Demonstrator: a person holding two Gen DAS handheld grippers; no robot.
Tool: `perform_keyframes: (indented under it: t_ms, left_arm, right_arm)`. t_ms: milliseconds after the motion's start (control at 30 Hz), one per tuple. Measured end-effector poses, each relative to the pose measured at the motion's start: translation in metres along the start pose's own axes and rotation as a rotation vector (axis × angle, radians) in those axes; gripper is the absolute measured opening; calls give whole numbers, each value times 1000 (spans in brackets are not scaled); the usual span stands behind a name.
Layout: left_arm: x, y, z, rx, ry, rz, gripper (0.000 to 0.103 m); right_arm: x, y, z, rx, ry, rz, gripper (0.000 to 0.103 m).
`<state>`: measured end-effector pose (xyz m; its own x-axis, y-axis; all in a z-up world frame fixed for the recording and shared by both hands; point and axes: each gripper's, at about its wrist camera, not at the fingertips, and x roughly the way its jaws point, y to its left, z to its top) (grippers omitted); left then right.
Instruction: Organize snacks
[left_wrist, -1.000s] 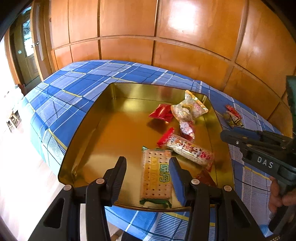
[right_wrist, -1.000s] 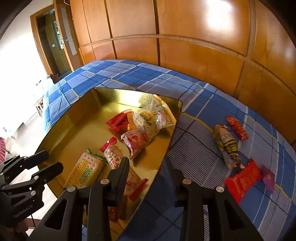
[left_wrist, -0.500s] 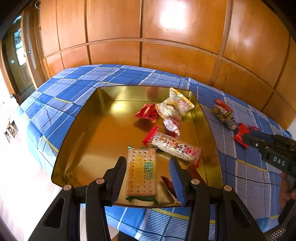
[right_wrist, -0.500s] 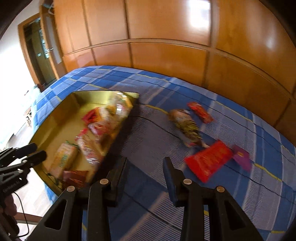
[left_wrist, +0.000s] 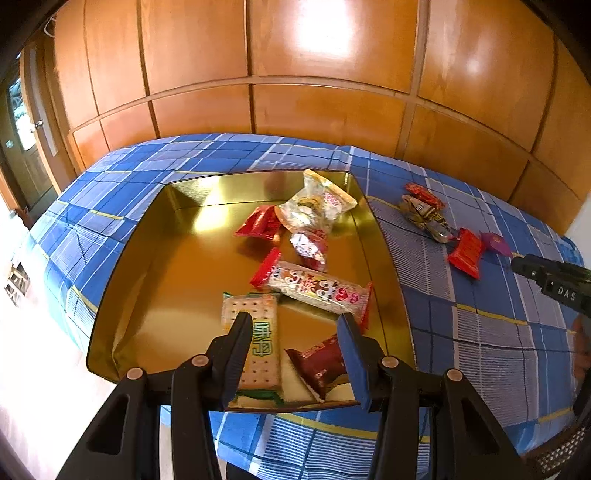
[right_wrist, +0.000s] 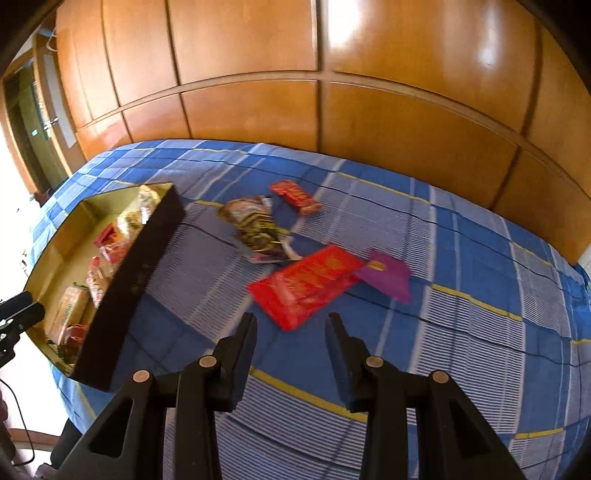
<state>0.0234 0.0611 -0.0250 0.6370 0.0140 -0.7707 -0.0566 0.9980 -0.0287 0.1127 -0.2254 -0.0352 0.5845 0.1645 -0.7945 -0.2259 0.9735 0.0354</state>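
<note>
1. The right gripper (right_wrist: 290, 334) hangs over the blue checked cloth (right_wrist: 461, 332) with its jaws partly apart and nothing between them.
2. The large red packet (right_wrist: 306, 284) lies flat on the cloth just ahead of the fingertips, a little to the right of their midline. It is probably the next piece to take.
3. A purple sachet (right_wrist: 386, 275) touches the red packet's far right corner. The brown printed wrapper (right_wrist: 255, 229) and the small red bar (right_wrist: 295, 197) lie further ahead and to the left.
4. The gold tray (right_wrist: 122, 273) sits well to the left of this gripper, already holding several snacks.
5. The left gripper (left_wrist: 293, 334) hovers above the tray's near edge, jaws moderately apart and empty, with the cracker pack (left_wrist: 255, 332) below them.
6. The red packet looks light, thin and glossy, so it is likely slippery and floppy. A pinch across its near short edge or a crimped seal should hold better than the slack middle.
7. Its contents may be brittle, so gentle pressure seems wise.
</note>
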Motion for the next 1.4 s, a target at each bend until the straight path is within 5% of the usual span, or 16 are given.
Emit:
perform_keyframes:
  t_ms: [733,967,1400]
  left_arm:
    - [2,-45,11,122,-3,-21,49]
    - [5,-73,18,189,-5,-35,49]
    - [21,-117,29,287,13,-71,49]
  right_arm:
    - [-1,-142,-1,98,32,-185,38]
    - [10,-180,-9,284,68,-158,38]
    - [10,-171,-5,304,71,-78,38]
